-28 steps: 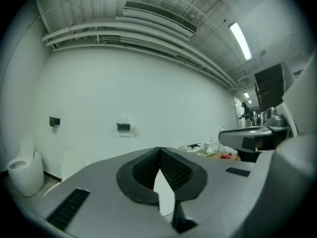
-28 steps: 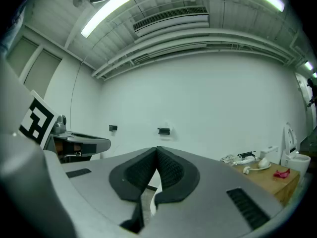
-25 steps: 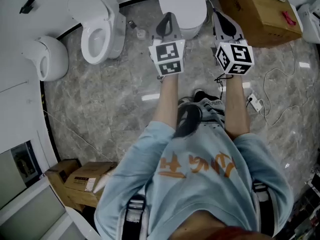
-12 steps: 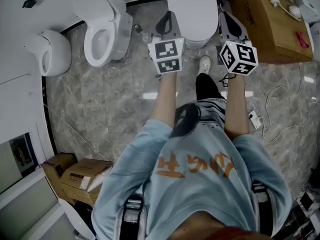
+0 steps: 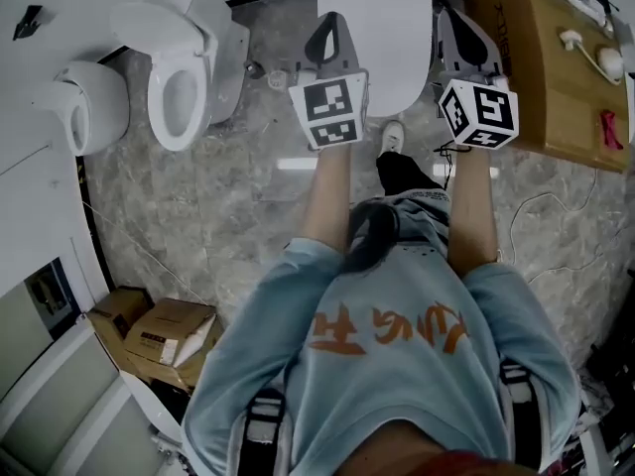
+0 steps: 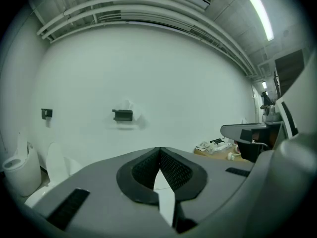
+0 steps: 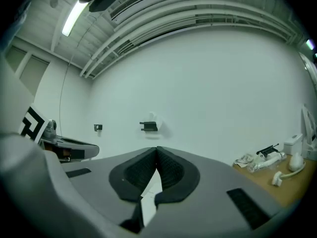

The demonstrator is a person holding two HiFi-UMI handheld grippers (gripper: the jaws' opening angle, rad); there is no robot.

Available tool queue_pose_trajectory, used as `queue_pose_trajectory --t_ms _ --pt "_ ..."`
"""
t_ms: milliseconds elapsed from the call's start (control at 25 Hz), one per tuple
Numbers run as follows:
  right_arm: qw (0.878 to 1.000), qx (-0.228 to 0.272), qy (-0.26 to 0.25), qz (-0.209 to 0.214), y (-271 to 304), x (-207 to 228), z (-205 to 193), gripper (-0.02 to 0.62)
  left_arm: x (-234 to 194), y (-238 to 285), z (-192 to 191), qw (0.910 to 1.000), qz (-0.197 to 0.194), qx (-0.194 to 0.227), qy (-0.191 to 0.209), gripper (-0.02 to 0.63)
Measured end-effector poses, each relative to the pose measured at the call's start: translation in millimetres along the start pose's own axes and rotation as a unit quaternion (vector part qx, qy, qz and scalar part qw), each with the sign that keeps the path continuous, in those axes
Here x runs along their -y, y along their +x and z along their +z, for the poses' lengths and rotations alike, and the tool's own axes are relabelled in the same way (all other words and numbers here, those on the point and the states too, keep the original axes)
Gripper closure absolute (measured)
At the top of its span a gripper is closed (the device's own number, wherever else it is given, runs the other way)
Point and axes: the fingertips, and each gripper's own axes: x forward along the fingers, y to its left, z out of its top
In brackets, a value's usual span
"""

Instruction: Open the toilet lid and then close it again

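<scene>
A white toilet with its lid (image 5: 389, 28) down stands straight ahead at the top of the head view. My left gripper (image 5: 330, 28) hangs over the lid's left edge and my right gripper (image 5: 458, 30) over its right edge; whether either touches it I cannot tell. Both point forward toward the white wall. In the left gripper view the left gripper (image 6: 158, 155) is shut with nothing between its pads. In the right gripper view the right gripper (image 7: 157, 154) is shut and empty too. The toilet is hidden below the jaws in both gripper views.
A second toilet (image 5: 179, 67) with its seat open and a urinal (image 5: 79, 107) stand to the left. A brown cardboard box (image 5: 551, 77) with small parts on top sits to the right. More boxes (image 5: 159, 335) lie at lower left. Cables (image 5: 566, 216) cross the marble floor.
The person has stepped forward. Both grippers, still shut, have moved from in front of the toilet to over the lid's two sides. The box at right has come closer.
</scene>
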Motion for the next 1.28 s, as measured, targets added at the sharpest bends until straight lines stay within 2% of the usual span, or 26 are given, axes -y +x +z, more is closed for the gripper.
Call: queue_pose_trajectory --t_ms 120,280,520,680,800,1000,1280 --pt "1.0 0.0 0.005 0.004 35 31 3 0.581 11 43 8 1.0 0.0 -0.004 0.008 0.58" --pt "1.0 0.001 0.017 0.005 60 59 6 0.581 20 73 20 0.9997 0.0 -0.008 0.024 0.58" --pt "0.999 0.002 0.018 0.028 87 65 10 0.581 13 97 32 0.9992 0.008 -0.006 0.039 0.58" --pt "0.999 -0.016 0.017 0.03 98 67 -2 0.581 10 108 22 0.9987 -0.003 -0.021 0.047 0.58" --pt "0.999 -0.04 0.007 0.032 108 67 -26 0.581 8 121 -1 0.998 -0.013 -0.04 0.047 0.58" --pt "0.993 -0.104 -0.008 0.047 121 63 -99 0.581 7 138 -67 0.9951 -0.026 -0.087 0.039 0.578" --pt "0.979 -0.196 -0.012 0.059 107 51 -215 0.581 14 137 -181 0.9793 -0.068 -0.181 0.06 0.578"
